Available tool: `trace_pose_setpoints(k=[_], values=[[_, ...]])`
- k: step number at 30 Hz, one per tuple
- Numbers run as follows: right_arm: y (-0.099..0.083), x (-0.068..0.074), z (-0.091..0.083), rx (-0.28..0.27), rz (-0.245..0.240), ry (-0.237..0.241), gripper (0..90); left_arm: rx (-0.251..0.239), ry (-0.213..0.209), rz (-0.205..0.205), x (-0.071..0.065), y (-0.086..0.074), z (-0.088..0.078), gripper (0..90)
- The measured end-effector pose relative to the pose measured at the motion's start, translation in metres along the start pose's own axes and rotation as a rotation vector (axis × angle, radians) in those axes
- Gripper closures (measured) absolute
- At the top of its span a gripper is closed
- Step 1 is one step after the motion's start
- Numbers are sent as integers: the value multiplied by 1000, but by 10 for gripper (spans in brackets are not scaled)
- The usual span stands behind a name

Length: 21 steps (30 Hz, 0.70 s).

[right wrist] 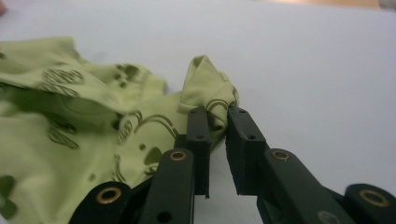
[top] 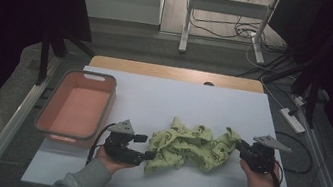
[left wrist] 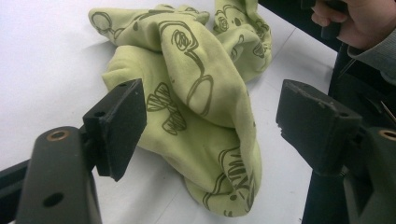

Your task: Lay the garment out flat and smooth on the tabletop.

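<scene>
A crumpled light-green cloth (top: 191, 145) with dark printed drawings lies on the white table top (top: 178, 100) in front of the person. My left gripper (top: 147, 147) rests at the cloth's left end, jaws wide open; in the left gripper view the cloth (left wrist: 196, 93) bulges between and beyond the two pads without touching them, with the gripper (left wrist: 212, 123) low over the table. My right gripper (top: 239, 145) is at the cloth's right end. In the right gripper view its jaws (right wrist: 217, 114) stand close together, pinching a raised corner of the cloth (right wrist: 70, 116) at their tips.
A salmon-pink plastic basket (top: 106, 109) stands at the left of the table, close to my left gripper. Bare white surface lies behind and in front of the cloth. Beyond the table's far edge are a metal stand (top: 186, 20) and cables on the floor.
</scene>
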State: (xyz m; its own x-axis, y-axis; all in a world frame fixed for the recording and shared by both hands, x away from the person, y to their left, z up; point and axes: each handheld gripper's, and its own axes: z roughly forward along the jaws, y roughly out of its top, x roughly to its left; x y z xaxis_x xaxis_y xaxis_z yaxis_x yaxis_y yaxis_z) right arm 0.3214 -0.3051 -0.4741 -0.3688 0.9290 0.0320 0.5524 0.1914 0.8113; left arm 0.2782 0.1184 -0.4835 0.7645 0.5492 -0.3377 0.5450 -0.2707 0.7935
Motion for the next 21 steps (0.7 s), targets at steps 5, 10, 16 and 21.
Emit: trace_pose_setpoints(k=[5,10,16,21], values=[[-12,-7,5,87,25,-31,791,-8,3,-4,1,0,-2,240],[-7,-6,1,43,52,-42,586,-6,2,-4,2,0,-2,240],[5,7,-4,-36,2,1,439,-5,3,-4,2,0,-2,240],[9,20,2,-37,-47,79,401,-7,6,-4,2,0,-3,240]])
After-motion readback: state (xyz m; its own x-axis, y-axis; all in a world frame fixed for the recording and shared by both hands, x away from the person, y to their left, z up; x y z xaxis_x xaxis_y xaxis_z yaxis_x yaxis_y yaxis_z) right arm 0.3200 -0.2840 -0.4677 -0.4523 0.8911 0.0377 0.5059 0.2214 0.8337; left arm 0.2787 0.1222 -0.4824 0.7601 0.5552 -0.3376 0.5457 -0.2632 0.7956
